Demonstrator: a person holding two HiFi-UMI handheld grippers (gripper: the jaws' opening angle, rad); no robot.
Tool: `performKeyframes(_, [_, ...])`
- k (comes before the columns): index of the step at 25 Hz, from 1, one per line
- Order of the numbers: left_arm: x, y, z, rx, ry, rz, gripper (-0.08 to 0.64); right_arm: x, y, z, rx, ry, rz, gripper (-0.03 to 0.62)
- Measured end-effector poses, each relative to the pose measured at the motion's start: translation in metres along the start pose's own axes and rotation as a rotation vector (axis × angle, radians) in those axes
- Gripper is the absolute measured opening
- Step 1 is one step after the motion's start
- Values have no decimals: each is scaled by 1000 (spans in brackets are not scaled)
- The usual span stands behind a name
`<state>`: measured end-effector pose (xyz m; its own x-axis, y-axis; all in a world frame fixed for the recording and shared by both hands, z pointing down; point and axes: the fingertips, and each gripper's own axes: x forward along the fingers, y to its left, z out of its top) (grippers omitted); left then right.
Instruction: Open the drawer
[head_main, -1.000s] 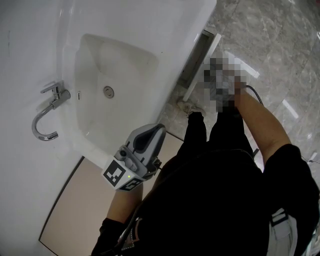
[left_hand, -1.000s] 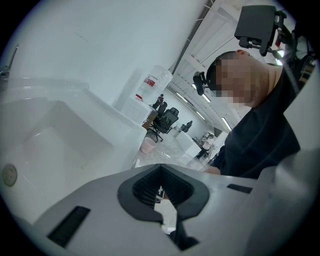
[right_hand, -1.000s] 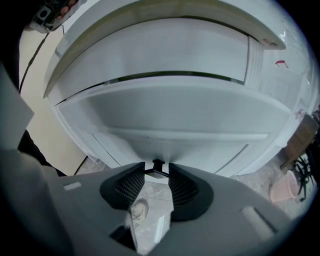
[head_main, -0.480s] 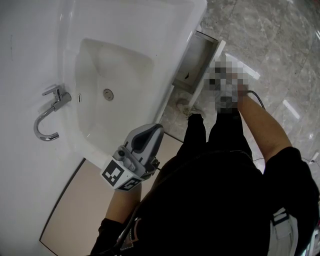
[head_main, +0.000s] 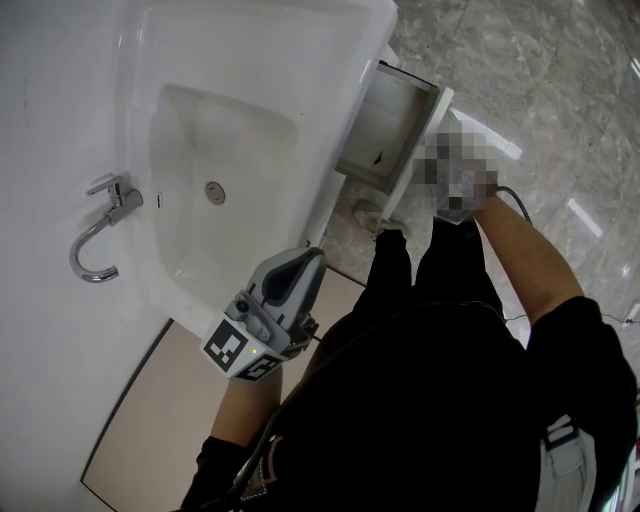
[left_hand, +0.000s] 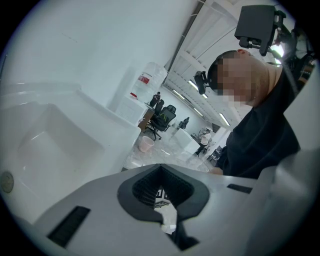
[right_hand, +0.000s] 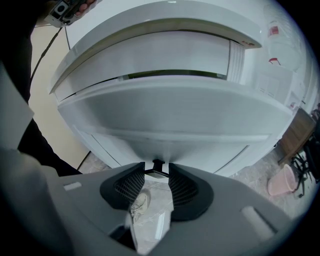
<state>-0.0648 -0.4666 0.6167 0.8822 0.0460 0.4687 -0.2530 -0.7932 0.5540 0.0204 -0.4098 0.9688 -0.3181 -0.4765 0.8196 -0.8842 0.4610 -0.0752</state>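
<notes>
Drawer (right_hand: 170, 115) sits partly pulled out beneath the sink (head_main: 250, 110), straight ahead of our right gripper (right_hand: 157, 169). Its long front lies crosswise, facing us. The jaws clamp its small handle (right_hand: 157, 164). Our left gripper (left_hand: 160, 167) is closed and empty.

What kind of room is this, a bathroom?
Probably a bathroom vanity set up inside an office or lab: a white sink with a faucet and a drawer below, yet office chairs stand behind.

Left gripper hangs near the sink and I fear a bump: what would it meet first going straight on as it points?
Likely the marble floor, beyond the sink counter; nothing nearer shows, though depth is unclear.
</notes>
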Motion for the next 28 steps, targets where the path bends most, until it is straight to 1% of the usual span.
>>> performKeyframes(16, [5, -14, 1, 9, -4, -10, -6, -19, 5, -29, -1, 23, 2, 146])
performKeyframes(28, [5, -17, 2, 14, -3, -10, -6, -23, 7, -33, 9, 18, -1, 146])
